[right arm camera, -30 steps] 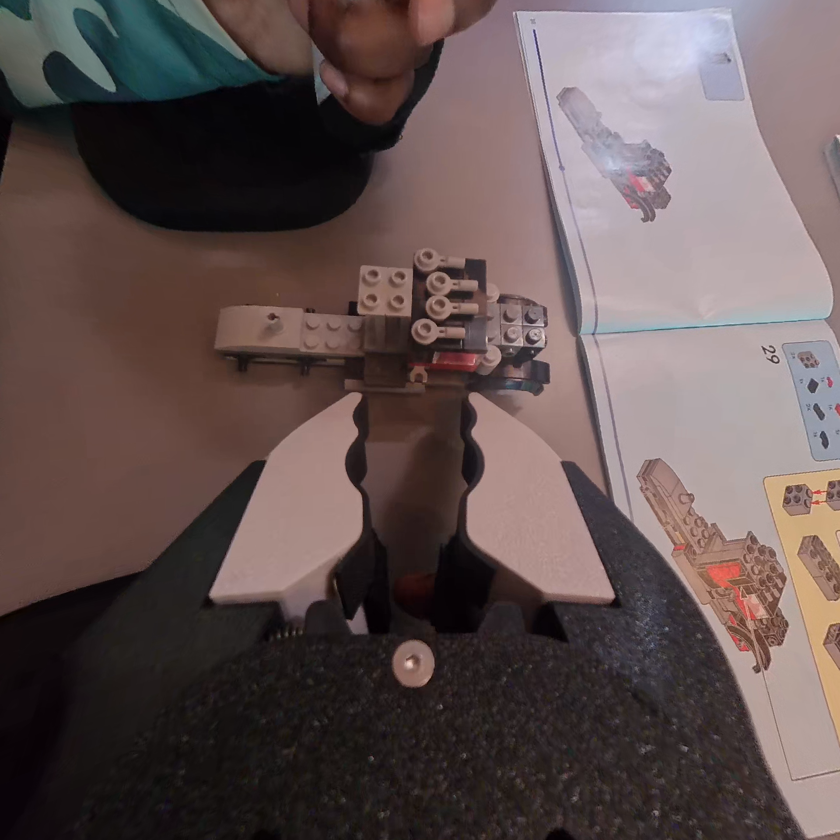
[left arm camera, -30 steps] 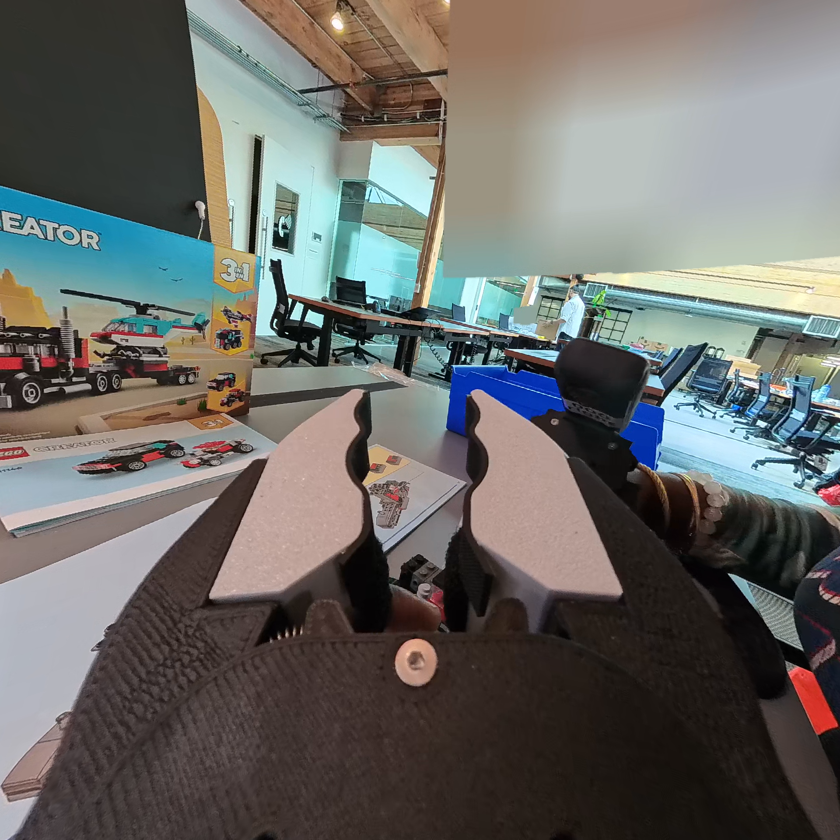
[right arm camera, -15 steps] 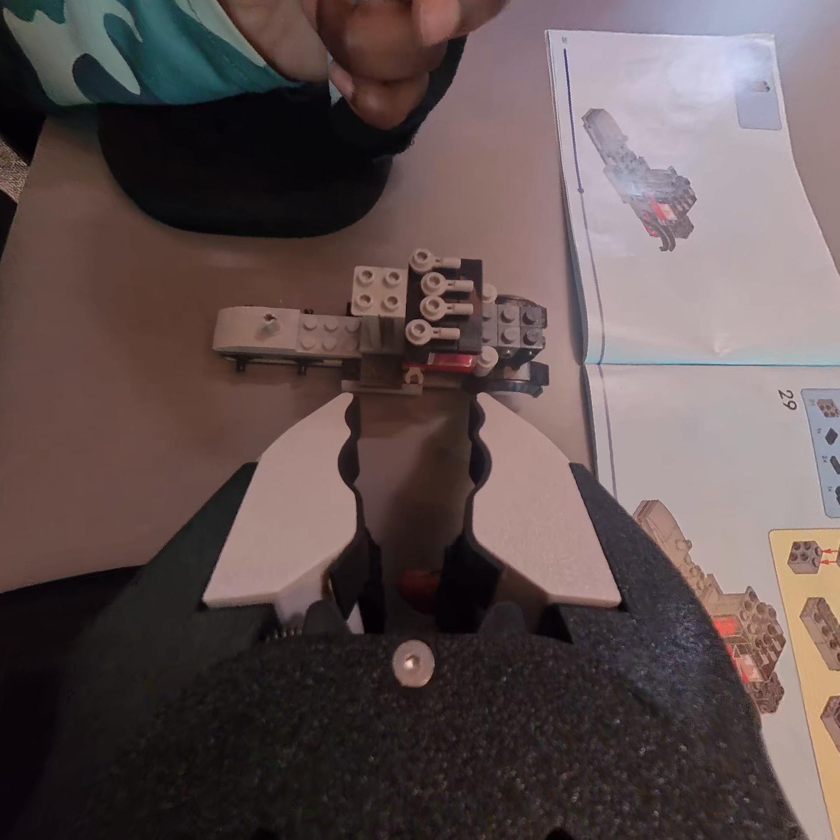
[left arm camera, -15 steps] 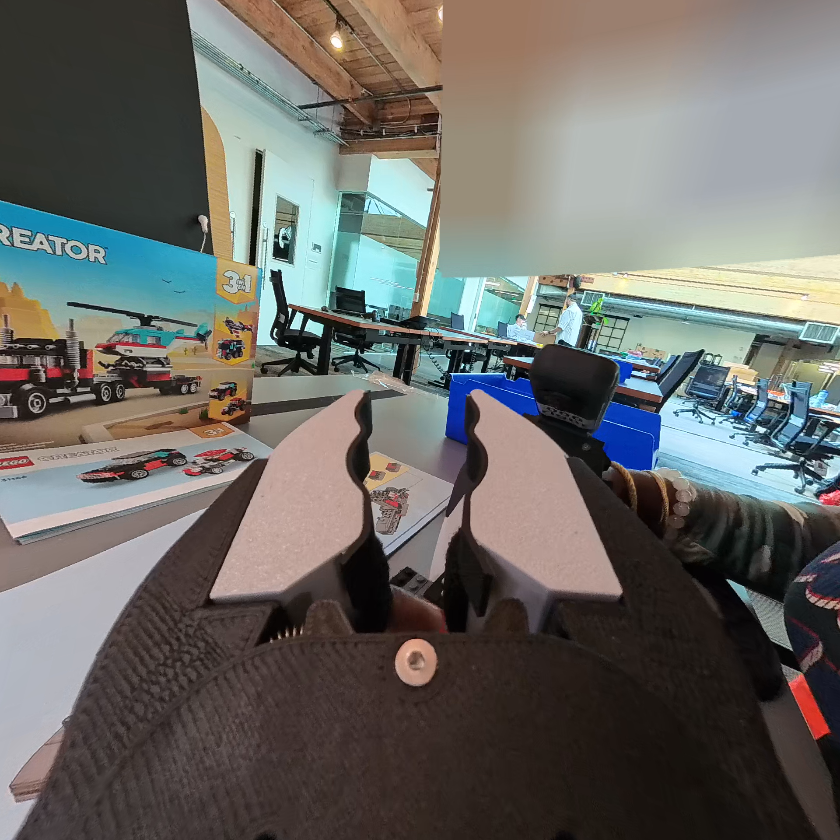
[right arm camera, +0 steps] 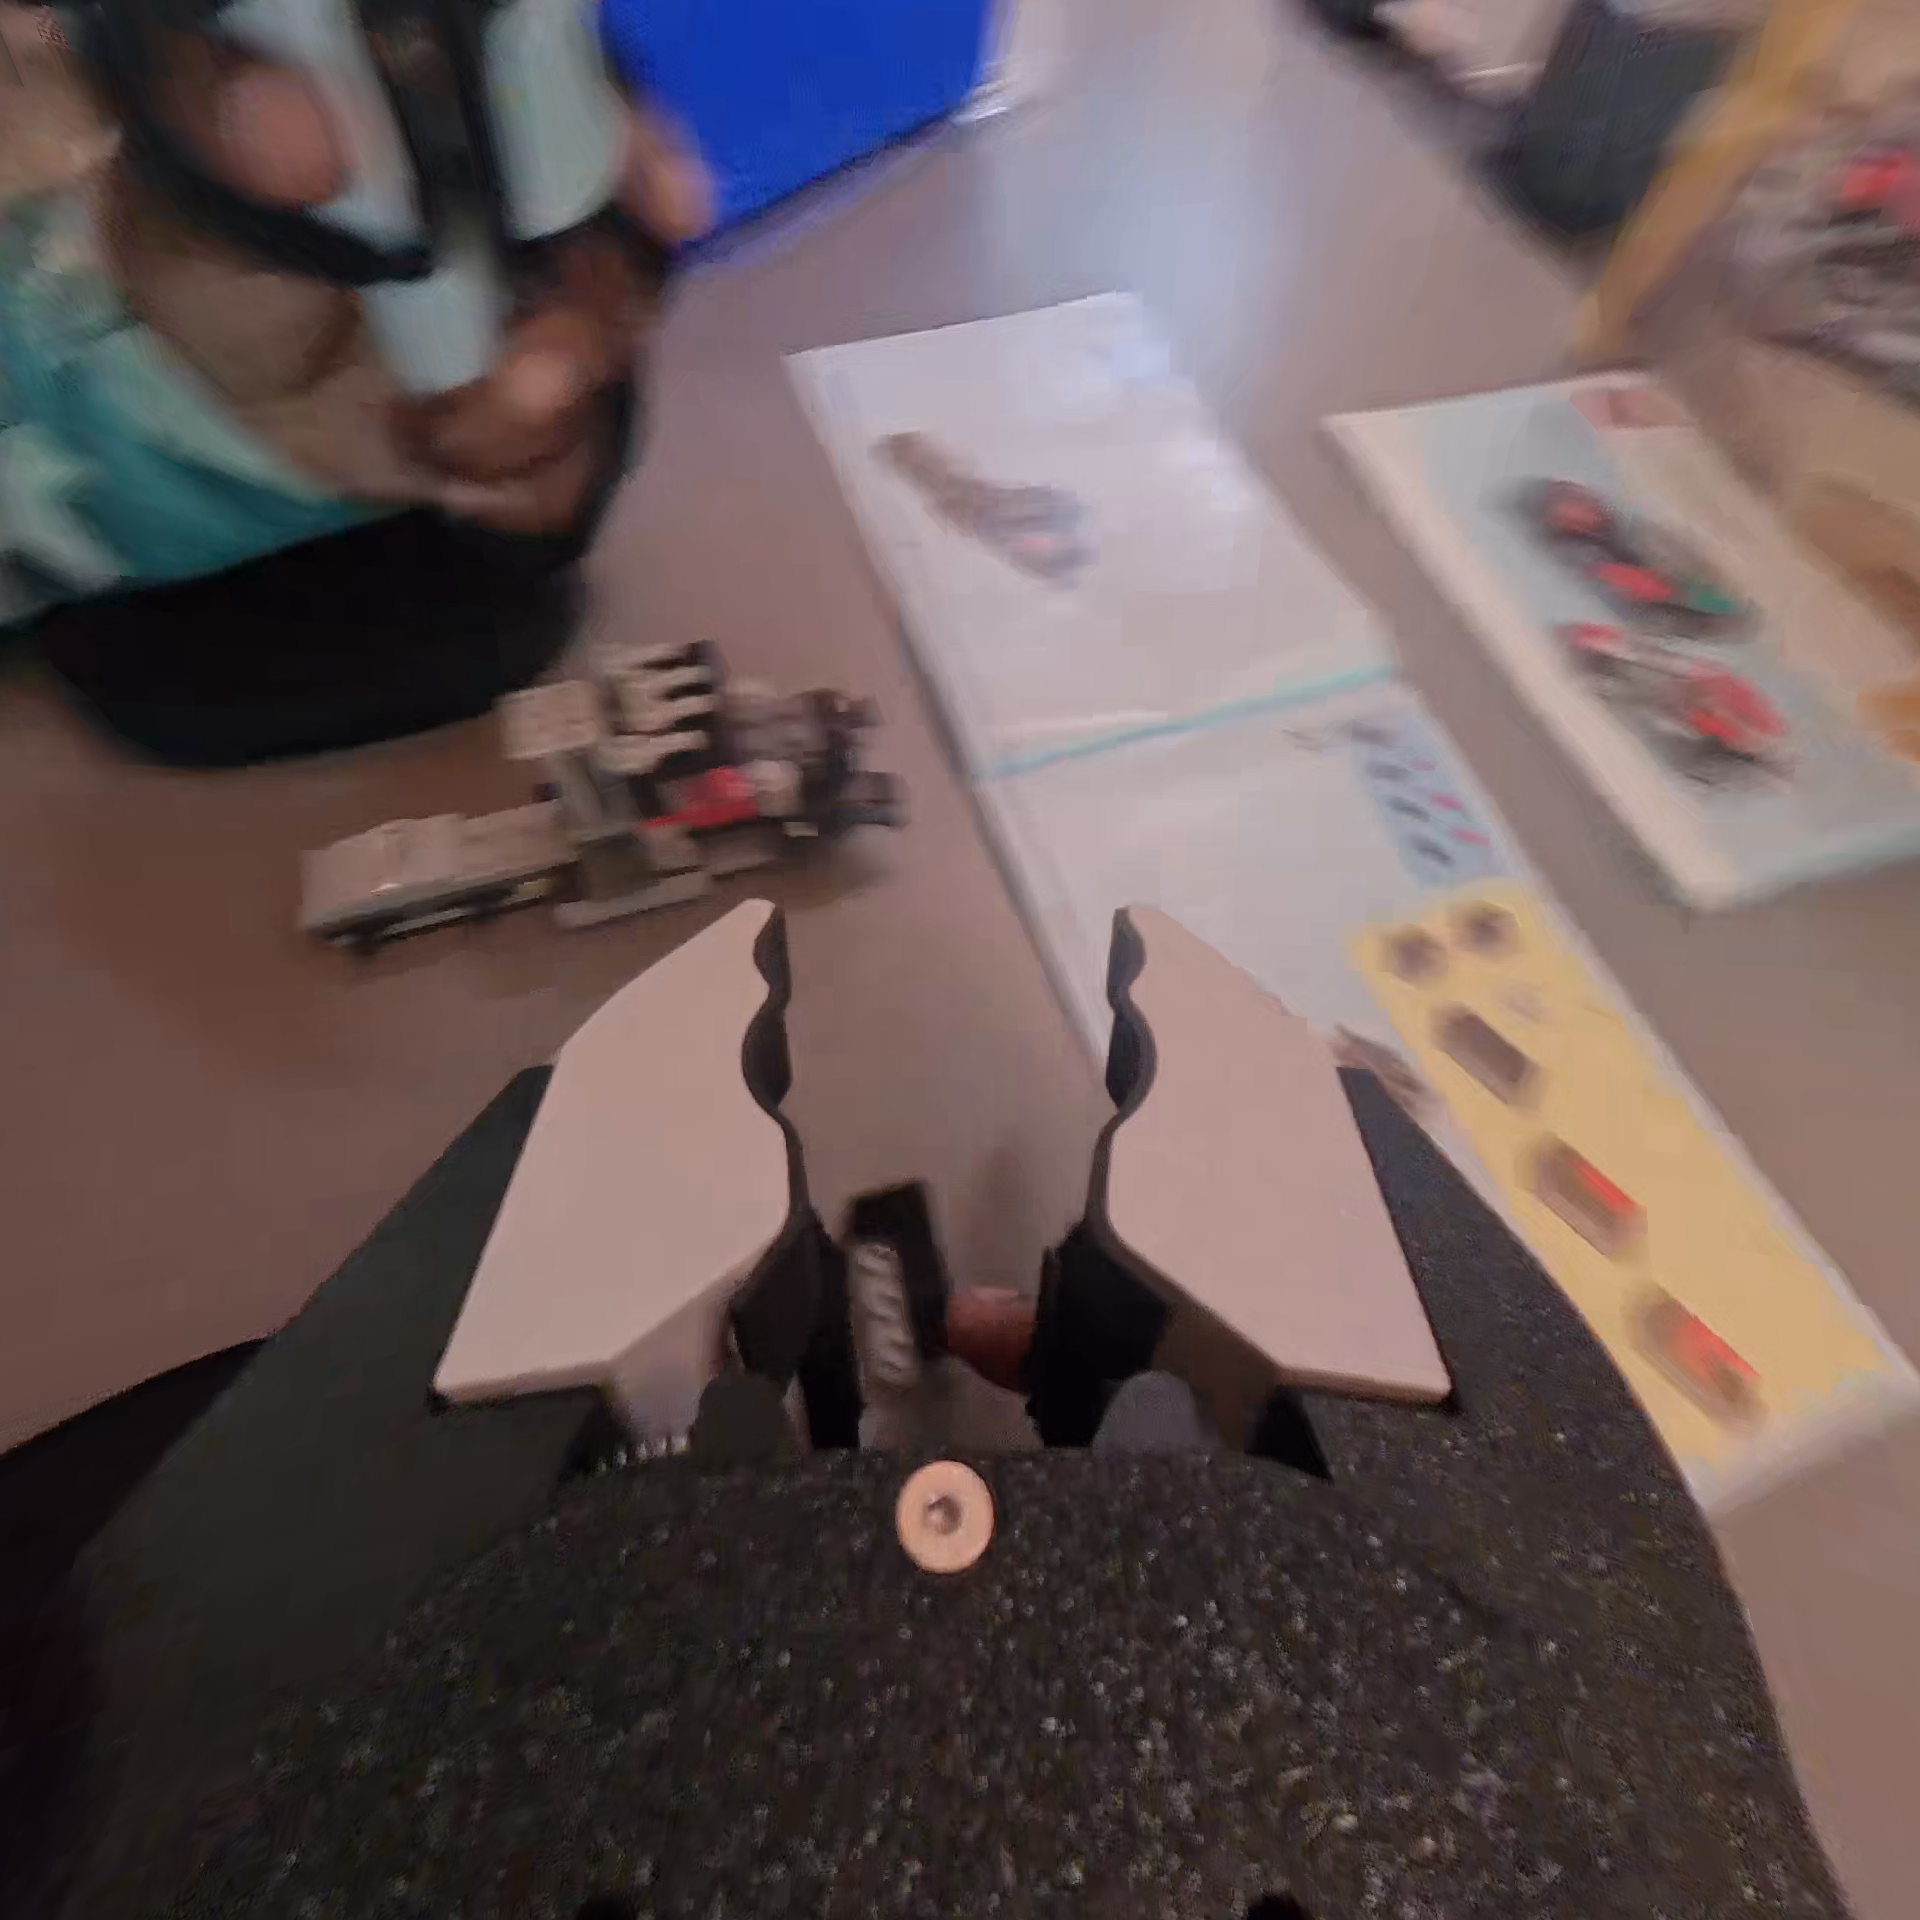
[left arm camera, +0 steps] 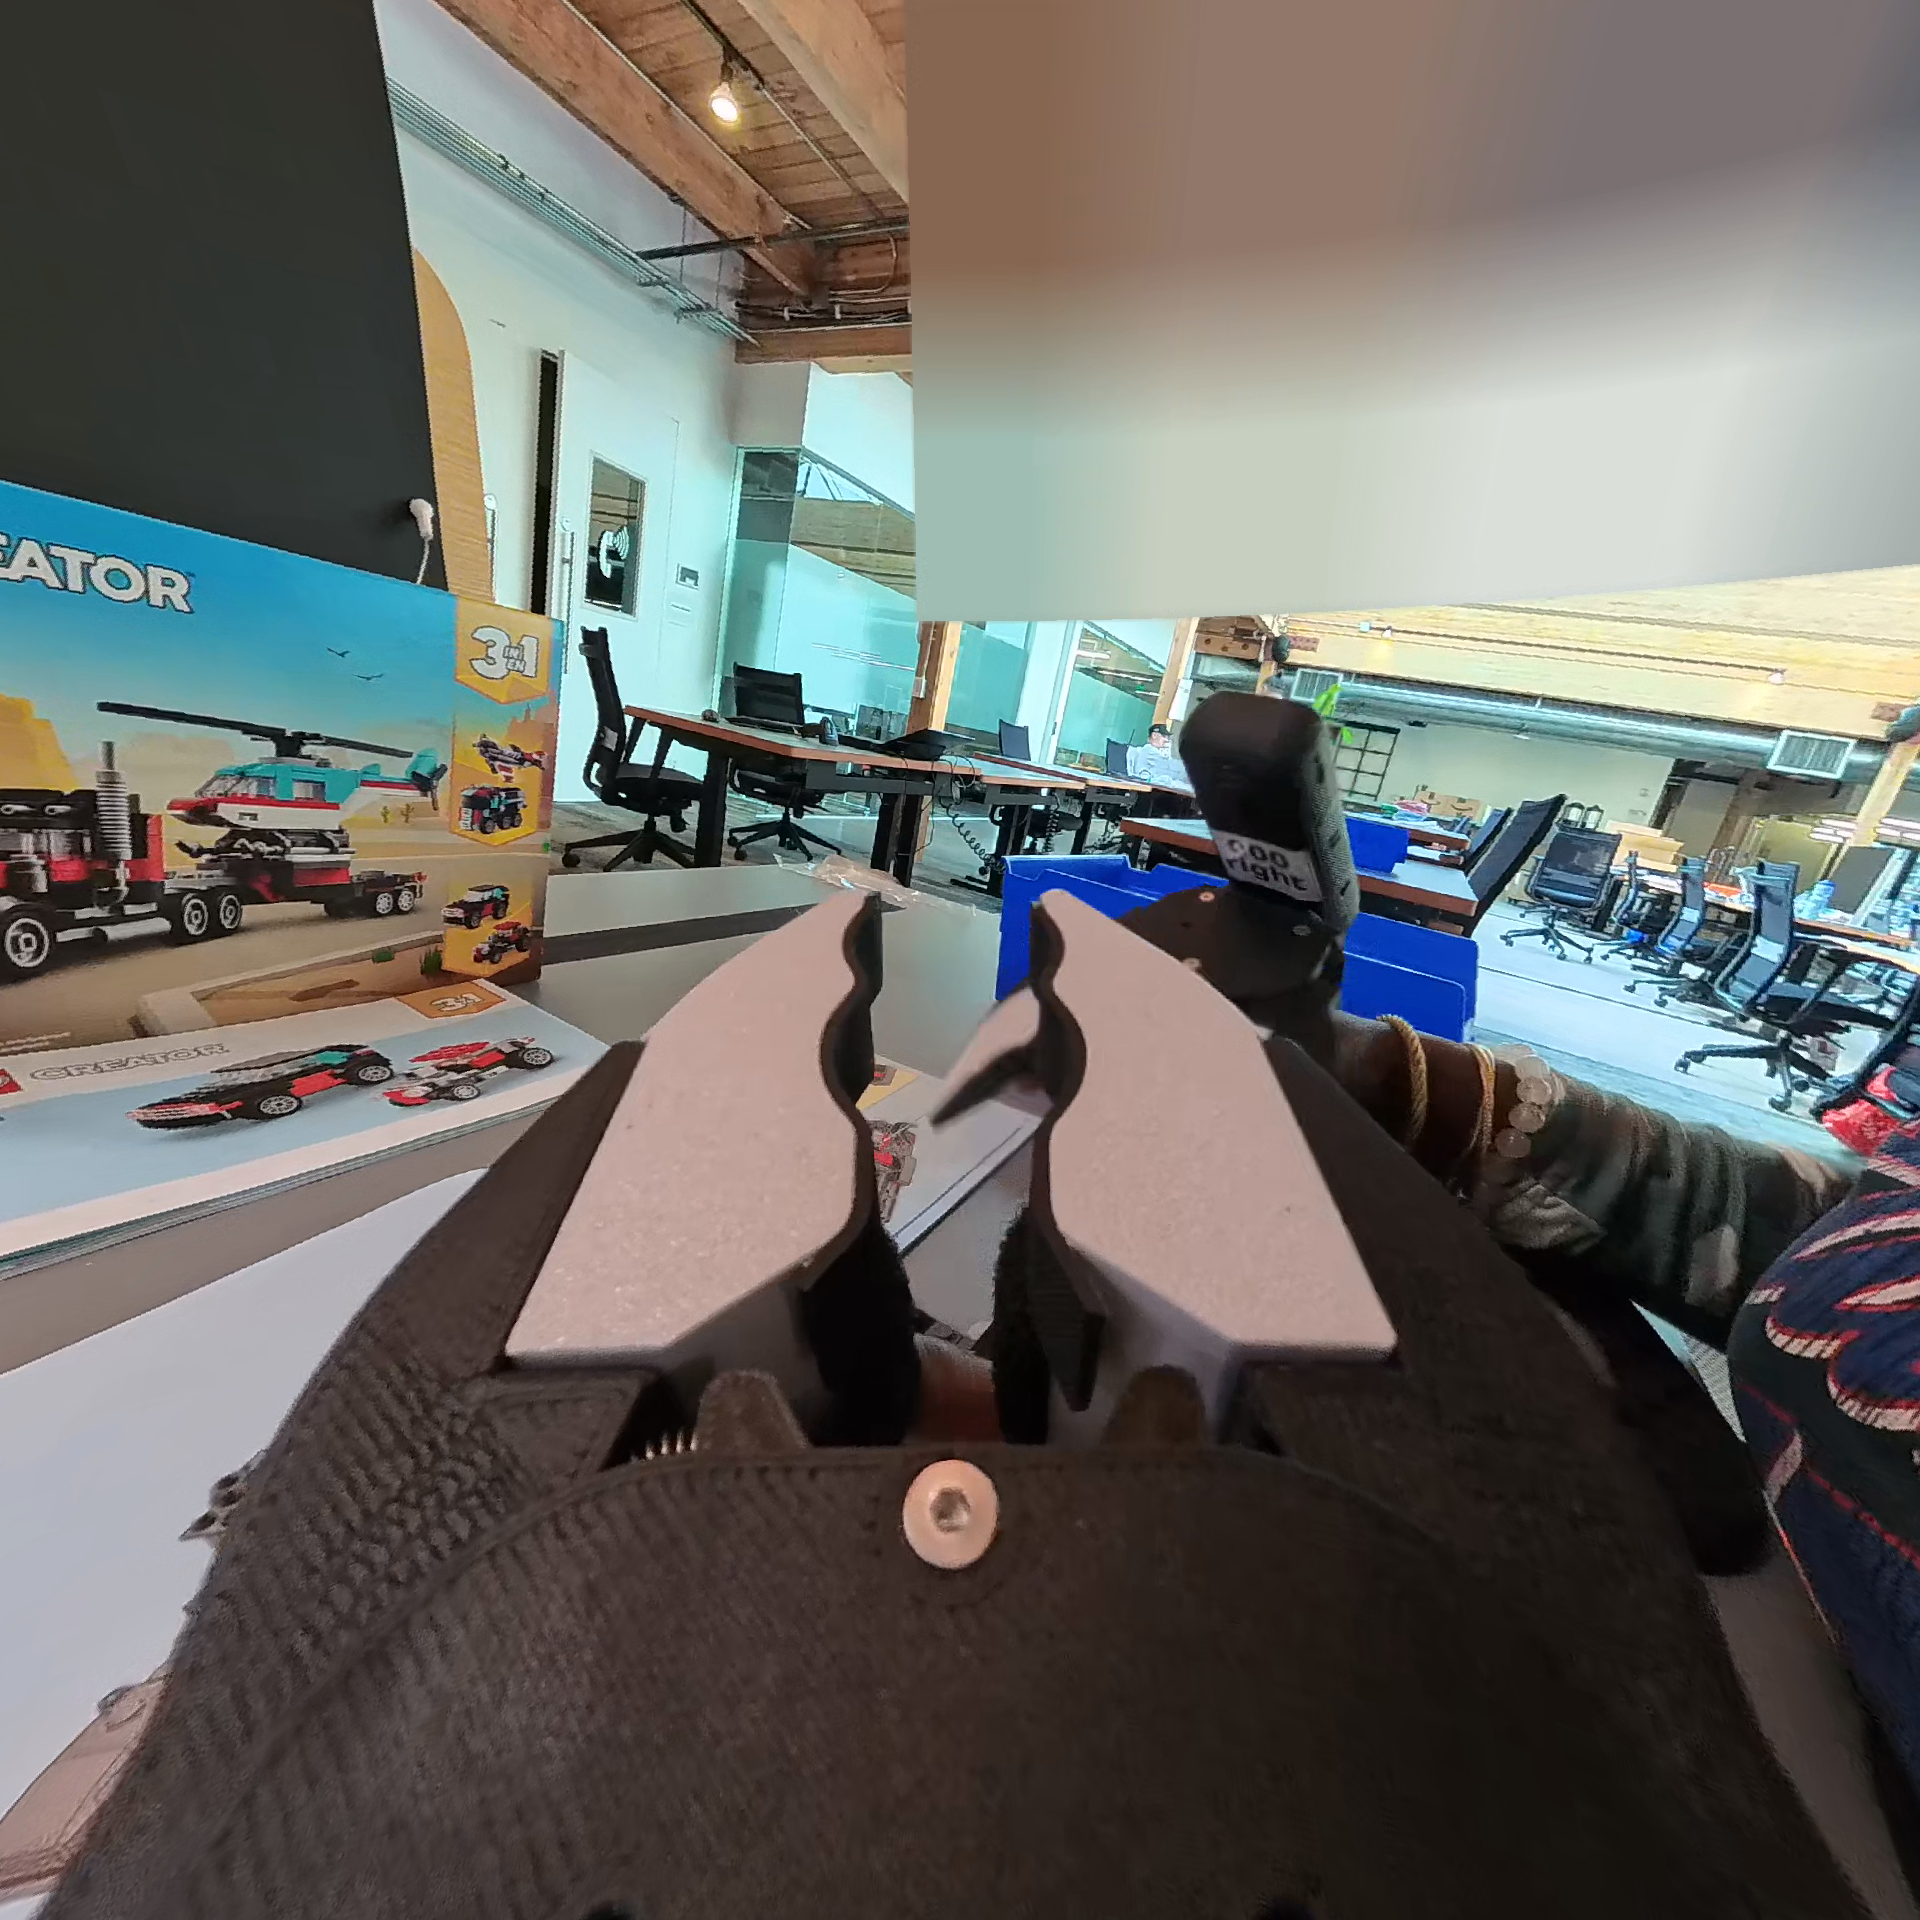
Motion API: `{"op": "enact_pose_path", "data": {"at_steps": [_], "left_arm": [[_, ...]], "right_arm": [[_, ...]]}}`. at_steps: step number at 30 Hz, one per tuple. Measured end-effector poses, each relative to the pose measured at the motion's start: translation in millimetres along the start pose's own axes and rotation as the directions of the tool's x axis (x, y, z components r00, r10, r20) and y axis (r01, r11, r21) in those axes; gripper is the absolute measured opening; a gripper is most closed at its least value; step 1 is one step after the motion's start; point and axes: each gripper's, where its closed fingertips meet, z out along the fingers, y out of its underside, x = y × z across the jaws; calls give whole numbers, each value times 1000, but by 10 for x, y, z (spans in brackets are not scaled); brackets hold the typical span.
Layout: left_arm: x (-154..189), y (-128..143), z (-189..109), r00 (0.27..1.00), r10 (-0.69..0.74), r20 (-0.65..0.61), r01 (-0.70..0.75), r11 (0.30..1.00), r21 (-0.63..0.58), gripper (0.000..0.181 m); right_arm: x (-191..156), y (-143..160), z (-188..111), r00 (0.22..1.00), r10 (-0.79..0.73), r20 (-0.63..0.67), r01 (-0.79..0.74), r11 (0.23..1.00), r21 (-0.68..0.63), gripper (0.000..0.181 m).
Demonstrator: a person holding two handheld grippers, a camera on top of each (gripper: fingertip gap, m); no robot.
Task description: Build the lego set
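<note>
Part-built grey lego model, long and low, red and black bricks at one end; lying flat on the worktop, beside the open instruction booklet

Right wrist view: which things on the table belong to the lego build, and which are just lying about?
Part of the job:
- partly built grey lego model
- open instruction booklet
- right gripper, open and empty
- left gripper, open, nothing visible in it

Lying about:
- second closed booklet
- set box
- blue bin
</note>
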Motion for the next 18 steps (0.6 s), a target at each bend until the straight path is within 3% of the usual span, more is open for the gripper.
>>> {"op": "enact_pose_path", "data": {"at_steps": [3,5,8,10,18], "left_arm": [[3,11,16,1000,-6,-5,6,1000,0,26],[-6,25,25,1000,13,5,-13,1000,-5,25],[-13,30,37,996,83,23,-83,997,3,26],[-22,47,44,993,115,34,-115,993,-3,26],[-14,87,66,989,145,25,-145,989,-16,26]], "right_arm": [[611,197,-293,936,145,-322,-142,989,36,62],[847,341,-469,862,250,-441,-238,968,83,58],[955,446,-559,803,395,-447,-352,919,179,51],[957,515,-550,794,430,-430,-398,902,167,47],[890,624,-415,834,331,-441,-365,931,10,43]]}}
